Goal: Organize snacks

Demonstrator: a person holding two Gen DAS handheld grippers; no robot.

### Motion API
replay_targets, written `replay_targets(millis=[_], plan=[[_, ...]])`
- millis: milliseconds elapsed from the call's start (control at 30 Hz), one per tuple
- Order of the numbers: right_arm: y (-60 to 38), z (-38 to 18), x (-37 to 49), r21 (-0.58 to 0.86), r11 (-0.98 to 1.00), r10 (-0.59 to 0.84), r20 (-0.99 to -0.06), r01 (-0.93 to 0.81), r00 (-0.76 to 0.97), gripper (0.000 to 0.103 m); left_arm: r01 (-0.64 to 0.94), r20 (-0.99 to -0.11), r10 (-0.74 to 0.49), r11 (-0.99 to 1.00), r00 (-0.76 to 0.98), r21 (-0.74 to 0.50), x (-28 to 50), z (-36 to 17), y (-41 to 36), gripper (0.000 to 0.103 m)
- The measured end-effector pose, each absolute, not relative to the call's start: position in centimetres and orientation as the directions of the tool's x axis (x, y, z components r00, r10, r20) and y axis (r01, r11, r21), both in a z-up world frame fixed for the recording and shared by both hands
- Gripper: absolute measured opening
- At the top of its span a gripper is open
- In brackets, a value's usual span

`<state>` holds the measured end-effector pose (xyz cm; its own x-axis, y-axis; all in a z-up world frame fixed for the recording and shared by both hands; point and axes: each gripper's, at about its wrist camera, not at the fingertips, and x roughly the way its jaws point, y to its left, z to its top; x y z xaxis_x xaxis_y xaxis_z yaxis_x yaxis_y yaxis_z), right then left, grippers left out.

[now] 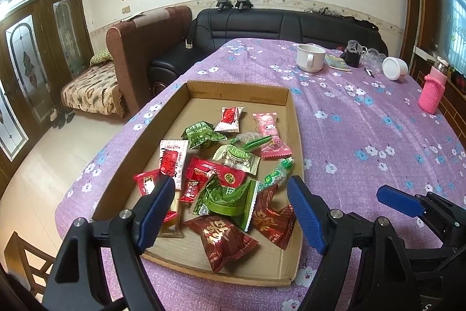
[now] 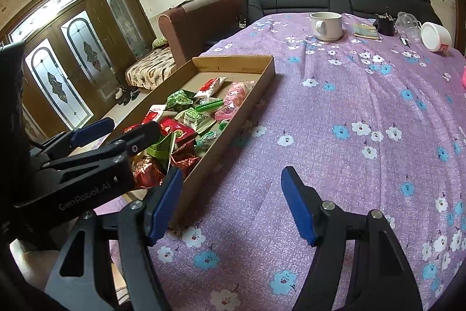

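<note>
A: Why poised so? Left gripper [image 1: 231,194] hung spread above the snacks [image 1: 224,165], gripping nothing; likely lining up a pick.

B: Right gripper [image 2: 231,191] likewise spread, empty, over bare counter [image 2: 335,112], tray [image 2: 262,72] beyond its left finger.

A: Looked how? Crinkly red, green, pink packets heaped between the left fingers.

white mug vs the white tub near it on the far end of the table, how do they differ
The white mug stands upright; the white tub lies tipped on its side. The mug has a handle; the tub shows none. The tub has a reddish label low on its side; the mug looks plain. Both are white and rest on the purple floral tablecloth.
</note>
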<state>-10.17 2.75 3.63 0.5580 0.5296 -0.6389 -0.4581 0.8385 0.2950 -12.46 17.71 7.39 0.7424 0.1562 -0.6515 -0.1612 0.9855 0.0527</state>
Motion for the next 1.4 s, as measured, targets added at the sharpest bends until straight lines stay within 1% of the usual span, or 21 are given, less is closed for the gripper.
replay_targets(millis=[267, 433, 533, 633, 667, 700, 733, 767, 800, 867, 900, 1000, 1100, 1167, 1267, 1400], plan=[[2.7, 3.6, -10.1, 0.298, 0.838, 0.531, -0.639, -0.457, 0.557, 0.071, -0.161, -0.651, 0.156, 0.986, 0.743, 0.053, -12.4, 7.4, 17.8, 0.079], [2.6, 3.6, -10.1, 0.298, 0.838, 0.531, -0.639, -0.457, 0.557, 0.071, -0.174, -0.634, 0.173, 0.983, 0.754, 0.061, -12.7, 7.5, 17.5, 0.079], [2.7, 3.5, -10.1, 0.295, 0.837, 0.531, -0.638, -0.461, 0.557, 0.071, -0.189, -0.597, 0.184, 0.98, 0.781, 0.056, -13.4, 8.0, 17.4, 0.079], [2.7, 3.5, -10.6, 0.289, 0.833, 0.536, -0.632, -0.471, 0.56, 0.071, -0.207, -0.507, 0.194, 0.978, 0.84, 0.033, -15.0, 9.4, 17.1, 0.08], [2.8, 3.5, -10.7, 0.283, 0.832, 0.536, -0.629, -0.477, 0.563, 0.071, -0.189, -0.472, 0.168, 0.982, 0.865, 0.004, -15.7, 10.1, 17.0, 0.082], [2.7, 3.6, -10.9, 0.279, 0.831, 0.537, -0.626, -0.48, 0.566, 0.071, -0.171, -0.463, 0.141, 0.985, 0.875, -0.023, -15.8, 10.5, 17.1, 0.088], [2.8, 3.7, -11.1, 0.274, 0.83, 0.538, -0.621, -0.485, 0.57, 0.071, -0.153, -0.466, 0.11, 0.987, 0.878, -0.057, -15.9, 10.7, 17.2, 0.091], [2.8, 3.7, -11.3, 0.27, 0.83, 0.538, -0.617, -0.488, 0.574, 0.071, -0.136, -0.486, 0.068, 0.985, 0.871, -0.105, -15.9, 10.7, 17.6, 0.098], [2.8, 3.8, -11.5, 0.265, 0.829, 0.539, -0.613, -0.492, 0.578, 0.071, -0.129, -0.518, 0.029, 0.979, 0.855, -0.159, -15.6, 10.4, 18.0, 0.099], [2.8, 4.0, -11.8, 0.259, 0.828, 0.54, -0.609, -0.497, 0.582, 0.071, -0.131, -0.538, -0.003, 0.969, 0.843, -0.211, -15.2, 9.9, 18.5, 0.099], [2.8, 4.0, -11.9, 0.256, 0.827, 0.541, -0.606, -0.501, 0.584, 0.071, -0.15, -0.537, 0.014, 0.966, 0.843, -0.21, -15.2, 9.8, 18.7, 0.099], [2.7, 4.2, -12.4, 0.241, 0.828, 0.537, -0.602, -0.507, 0.591, 0.071, -0.21, -0.512, 0.108, 0.967, 0.852, -0.147, -15.8, 10.5, 18.6, 0.1], [2.6, 4.2, -12.6, 0.239, 0.826, 0.539, -0.6, -0.51, 0.592, 0.071, -0.22, -0.459, 0.151, 0.97, 0.875, -0.101, -16.8, 11.6, 18.0, 0.102], [2.6, 4.2, -12.7, 0.243, 0.825, 0.542, -0.598, -0.511, 0.59, 0.071, -0.228, -0.445, 0.169, 0.97, 0.879, -0.08, -17.0, 11.8, 17.5, 0.102], [2.6, 4.4, -12.8, 0.242, 0.822, 0.546, -0.594, -0.516, 0.591, 0.071, -0.234, -0.436, 0.194, 0.972, 0.879, -0.039, -17.2, 11.6, 16.8, 0.102], [2.7, 4.5, -13.1, 0.237, 0.82, 0.547, -0.592, -0.521, 0.592, 0.071, -0.226, -0.467, 0.195, 0.974, 0.862, -0.01, -16.6, 11.0, 16.0, 0.102]])
